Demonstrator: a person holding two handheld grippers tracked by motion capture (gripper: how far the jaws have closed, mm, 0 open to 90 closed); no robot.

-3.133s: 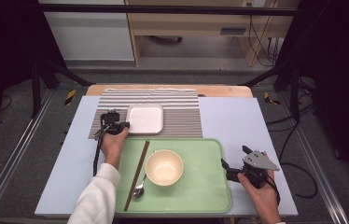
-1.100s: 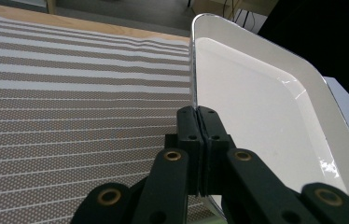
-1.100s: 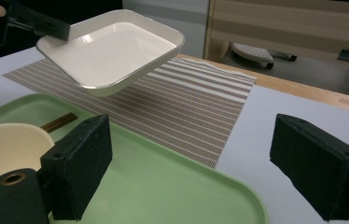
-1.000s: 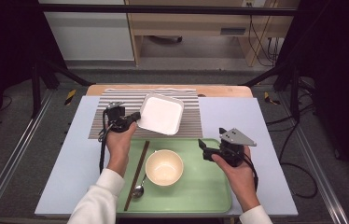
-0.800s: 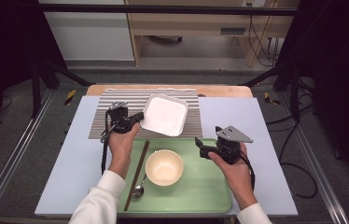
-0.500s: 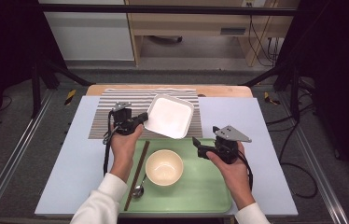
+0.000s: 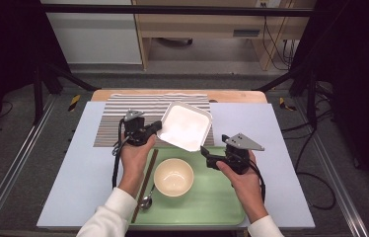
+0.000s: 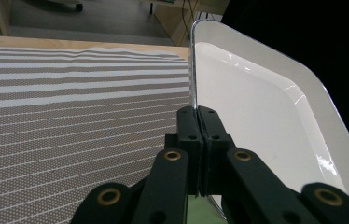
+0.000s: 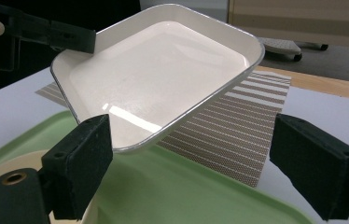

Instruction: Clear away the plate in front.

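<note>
A white square dish [image 7: 185, 125] hangs tilted in the air over the striped mat [image 7: 118, 118] and the far edge of the green tray [image 7: 212, 197]. My left gripper [image 7: 156, 127] is shut on the dish's left rim; in the left gripper view the jaws of the left gripper [image 8: 198, 122] pinch the dish [image 8: 266, 116] by its thin edge. My right gripper [image 7: 206, 154] is open just below the dish's near corner. In the right gripper view the dish [image 9: 158, 74] floats in front of the wide-apart pads [image 9: 81, 163] of the right gripper [image 9: 200, 172], not touching them.
On the green tray sit a cream bowl [image 7: 173, 177], a spoon [image 7: 147, 199] and brown chopsticks [image 7: 145, 182] along its left side. The tray rests on a pale blue table cover [image 7: 74, 168]. Dark stands and cables flank the table.
My left gripper has carried the dish to the right and a little up, off the mat toward the tray. My right gripper has edged left toward the dish's near corner.
</note>
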